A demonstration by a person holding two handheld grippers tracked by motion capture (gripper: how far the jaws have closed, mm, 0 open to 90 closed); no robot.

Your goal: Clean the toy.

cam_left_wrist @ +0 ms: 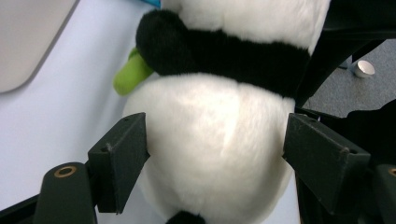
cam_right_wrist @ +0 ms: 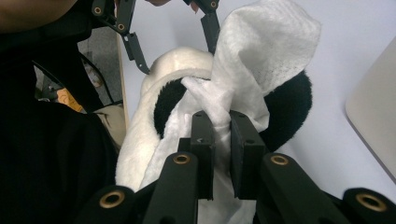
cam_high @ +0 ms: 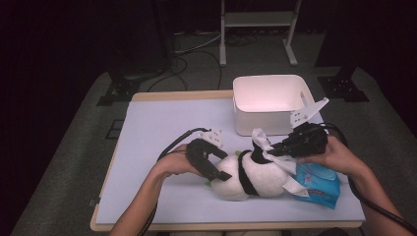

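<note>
The left gripper is angled down over the plush panda lying near on the counter, fingers released. A white wipe is clenched by the right gripper; a green leaf is seen in the left gripper view.

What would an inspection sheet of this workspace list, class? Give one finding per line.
Surface: pale table, bare at left.
Job's things: toy panda lying down; white wipe draped on it.
Clutter: blue wipes pack beside the panda; white bin behind.
Grippers: left hand-held gripper straddles the panda's white body, pads apart; right hand-held gripper shut on the wipe.
Cables: black cable trails from the left one.
Surroundings: dark floor, metal stand.
</note>
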